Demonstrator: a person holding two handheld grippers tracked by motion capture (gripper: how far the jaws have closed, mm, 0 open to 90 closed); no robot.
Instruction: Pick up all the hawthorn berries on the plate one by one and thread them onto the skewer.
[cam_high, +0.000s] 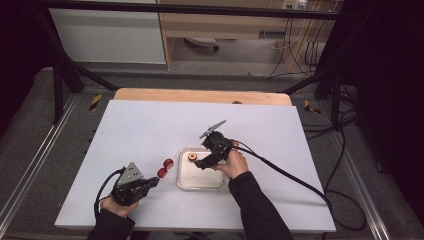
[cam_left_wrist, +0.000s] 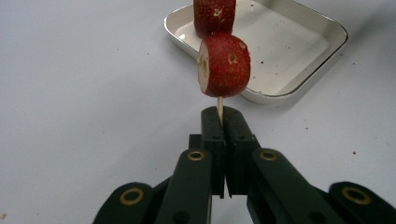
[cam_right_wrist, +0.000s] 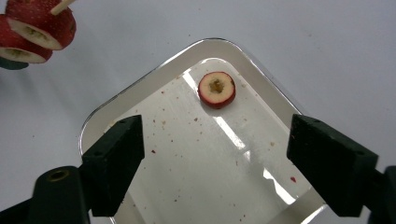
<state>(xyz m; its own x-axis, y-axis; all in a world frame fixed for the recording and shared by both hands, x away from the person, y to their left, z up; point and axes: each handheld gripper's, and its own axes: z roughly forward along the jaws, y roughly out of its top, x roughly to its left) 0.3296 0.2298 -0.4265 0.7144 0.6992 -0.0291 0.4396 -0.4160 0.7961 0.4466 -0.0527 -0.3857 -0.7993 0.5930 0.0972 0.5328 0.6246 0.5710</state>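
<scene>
Black jaws of the left gripper (cam_left_wrist: 219, 116) press together on a thin wooden skewer (cam_left_wrist: 220, 106) carrying two red fruit pieces (cam_left_wrist: 225, 65), near the table's (cam_high: 150, 130) front edge, just left of the metal tray (cam_high: 181, 183). Over that tray, the right gripper (cam_right_wrist: 215, 163) hangs with jaws spread and nothing between them. One cored fruit slice (cam_right_wrist: 216, 89) lies in the tray's far left corner.

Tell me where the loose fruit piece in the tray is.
In the high view the fruit piece lies alone in the far-left corner of the metal tray, just left of the open right gripper and right of the skewered pieces.
</scene>
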